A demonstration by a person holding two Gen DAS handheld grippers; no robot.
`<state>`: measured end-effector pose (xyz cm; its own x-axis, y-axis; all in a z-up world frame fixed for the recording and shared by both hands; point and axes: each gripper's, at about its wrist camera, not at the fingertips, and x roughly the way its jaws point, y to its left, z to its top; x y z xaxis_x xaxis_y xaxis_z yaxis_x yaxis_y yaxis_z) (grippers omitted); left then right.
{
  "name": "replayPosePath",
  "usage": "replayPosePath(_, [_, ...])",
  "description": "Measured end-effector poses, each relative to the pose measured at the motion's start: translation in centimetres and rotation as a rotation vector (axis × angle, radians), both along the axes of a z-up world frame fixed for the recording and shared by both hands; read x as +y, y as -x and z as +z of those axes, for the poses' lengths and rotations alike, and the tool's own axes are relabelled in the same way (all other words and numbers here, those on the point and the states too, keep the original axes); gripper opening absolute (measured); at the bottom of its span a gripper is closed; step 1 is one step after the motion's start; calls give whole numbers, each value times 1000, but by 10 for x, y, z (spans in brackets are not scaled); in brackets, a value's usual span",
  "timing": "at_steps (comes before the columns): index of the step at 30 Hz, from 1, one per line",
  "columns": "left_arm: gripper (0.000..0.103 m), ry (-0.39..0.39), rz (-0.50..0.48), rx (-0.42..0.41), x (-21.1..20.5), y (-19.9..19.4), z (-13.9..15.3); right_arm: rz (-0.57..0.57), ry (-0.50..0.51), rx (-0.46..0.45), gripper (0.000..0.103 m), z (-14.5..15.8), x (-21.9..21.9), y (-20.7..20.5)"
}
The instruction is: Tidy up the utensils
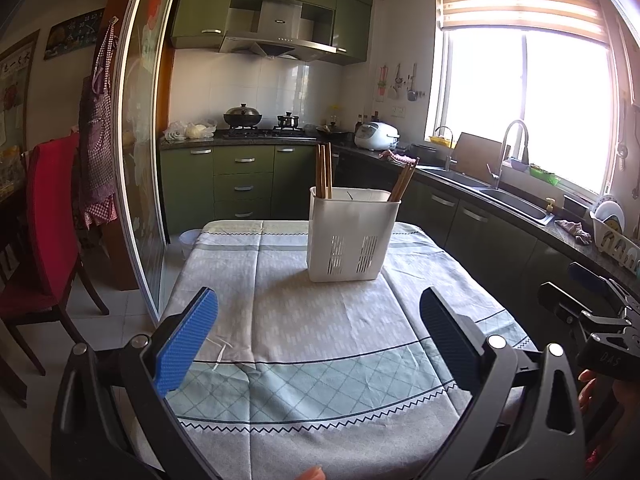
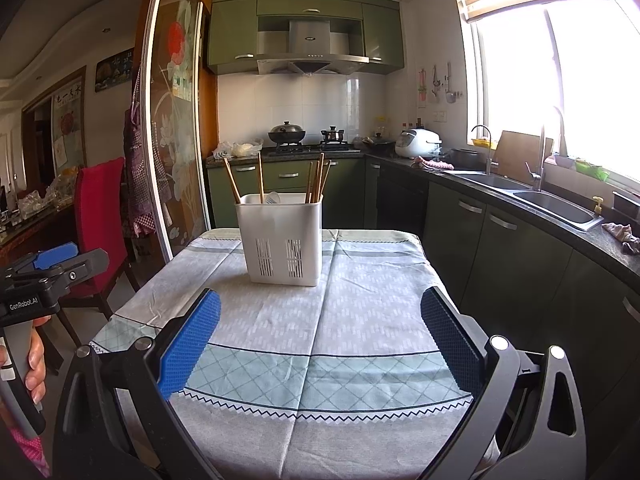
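- The left gripper [image 1: 319, 340] has its jaws wide apart, and nothing is between them. It hangs over the near part of the table [image 1: 280, 320].
- The right gripper [image 2: 320, 340] has its jaws wide apart too, and it holds nothing. It is also over the near part of the table.
- Past both grippers stands a white holder [image 2: 280, 240] on the far half of the table. It stands up straight.
- Brown chopsticks [image 2: 316, 182] stick out of the top of the holder. Some lean on the left side [image 2: 231, 180] and a bunch sits on the right side.
- A small white thing [image 2: 273, 198] peeks out in the middle of the holder. I think it is a spoon, but it is hard to tell.
- I see no loose chopsticks or spoons on the cloth, so I think the sorting is done or has to happen inside the holder.
- What could go wrong: the holder looks light and tall. A pull on one stick could tip it over.
- The sticks are thin and close together. The jaws could grab two at once or slip off.
- The cloth could slide if a gripper drags on it.
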<state>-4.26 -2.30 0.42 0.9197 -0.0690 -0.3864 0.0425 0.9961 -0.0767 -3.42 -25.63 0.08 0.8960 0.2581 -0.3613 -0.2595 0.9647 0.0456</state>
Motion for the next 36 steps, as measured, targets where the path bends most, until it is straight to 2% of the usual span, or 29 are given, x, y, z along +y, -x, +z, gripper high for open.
replayPosePath(6, [96,-12,-5,-11,-4,2,2,4,6,4,98,-2,1,-1])
replayPosePath(28, [96,20,29,1,0,1,0,6,14,14,98,-7,2,-5])
replayPosePath(36, [96,-8,55,16,-4,0,-1,9,18,18,98,-8,5,-6])
